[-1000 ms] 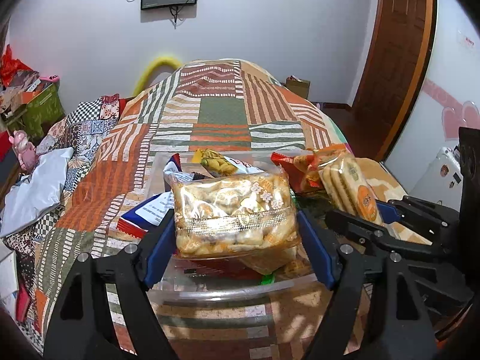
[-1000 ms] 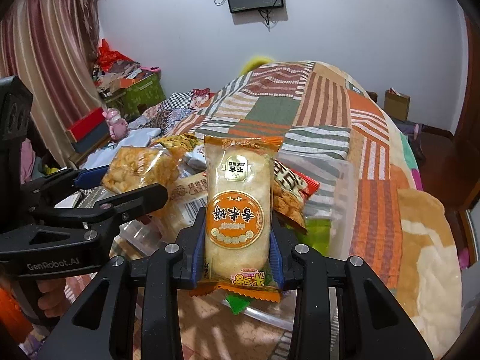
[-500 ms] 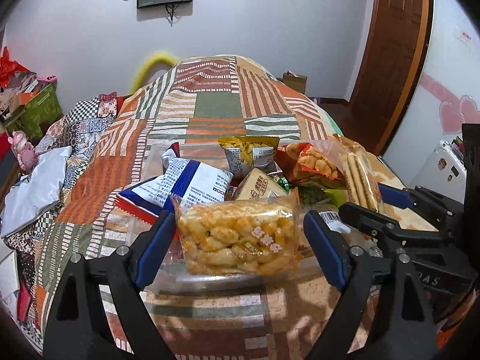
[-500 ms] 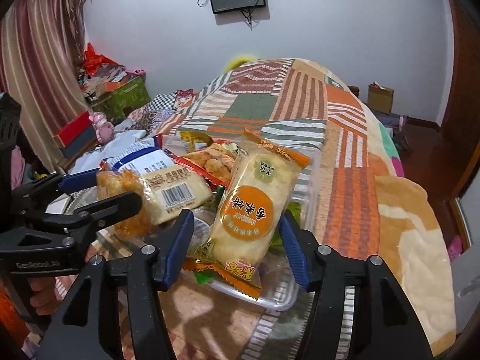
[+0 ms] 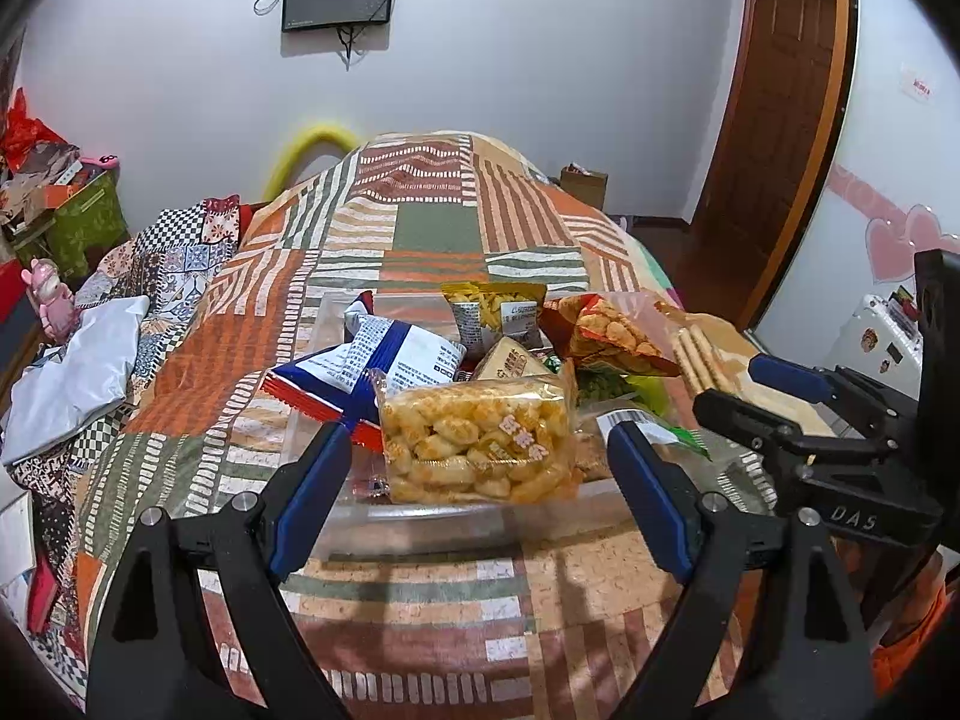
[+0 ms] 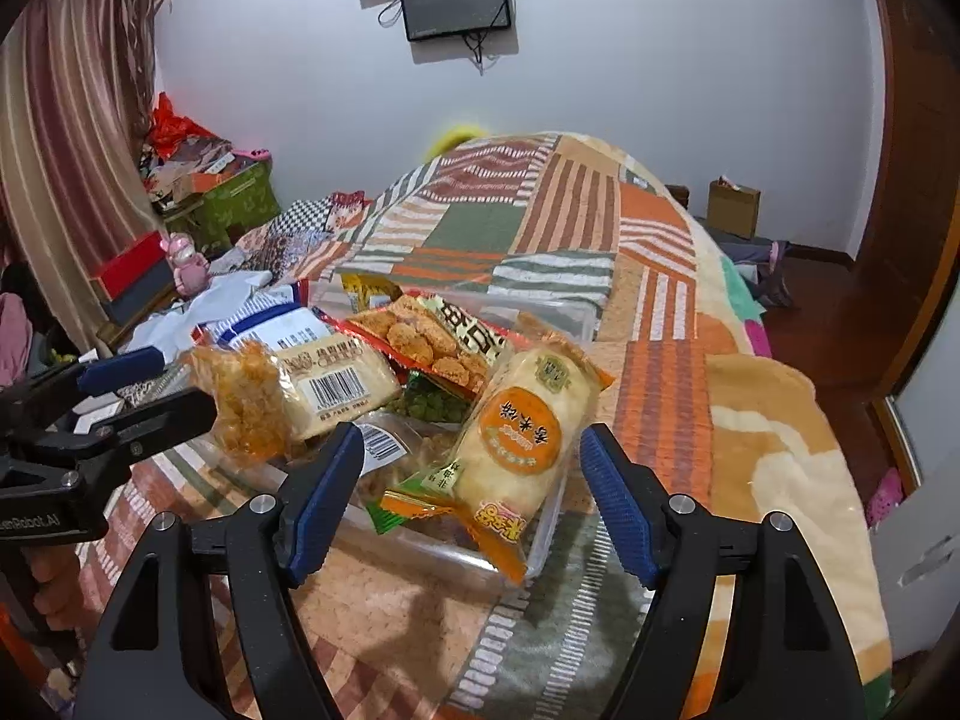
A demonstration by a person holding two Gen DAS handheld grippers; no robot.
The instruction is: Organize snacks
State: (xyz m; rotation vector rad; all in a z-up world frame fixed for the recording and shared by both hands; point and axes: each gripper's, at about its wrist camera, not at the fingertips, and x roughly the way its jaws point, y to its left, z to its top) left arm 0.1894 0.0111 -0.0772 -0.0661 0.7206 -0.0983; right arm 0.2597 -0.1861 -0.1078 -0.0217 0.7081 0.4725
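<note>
A clear plastic bin (image 5: 420, 516) on the patchwork bed holds several snack packs. A clear bag of golden puffed snacks (image 5: 477, 441) lies at the bin's near edge; my left gripper (image 5: 477, 474) is open around it, not touching. In the right wrist view, an orange rice-cracker pack (image 6: 519, 441) leans on the bin's near right rim (image 6: 543, 546); my right gripper (image 6: 471, 480) is open with the pack between its fingers, apart from both. A blue-white bag (image 5: 384, 360), a red pack (image 5: 606, 330) and a barcode pack (image 6: 339, 381) also lie in the bin.
The patchwork quilt (image 5: 432, 240) covers the bed beyond the bin. Clothes and a pink toy (image 5: 51, 294) lie at the left. A wooden door (image 5: 774, 120) and a cardboard box (image 6: 732, 207) stand at the right.
Both grippers have opened and let go of their packs. The puffed snack bag and the rice-cracker pack now rest on the bin, and both grippers have drawn back slightly.
</note>
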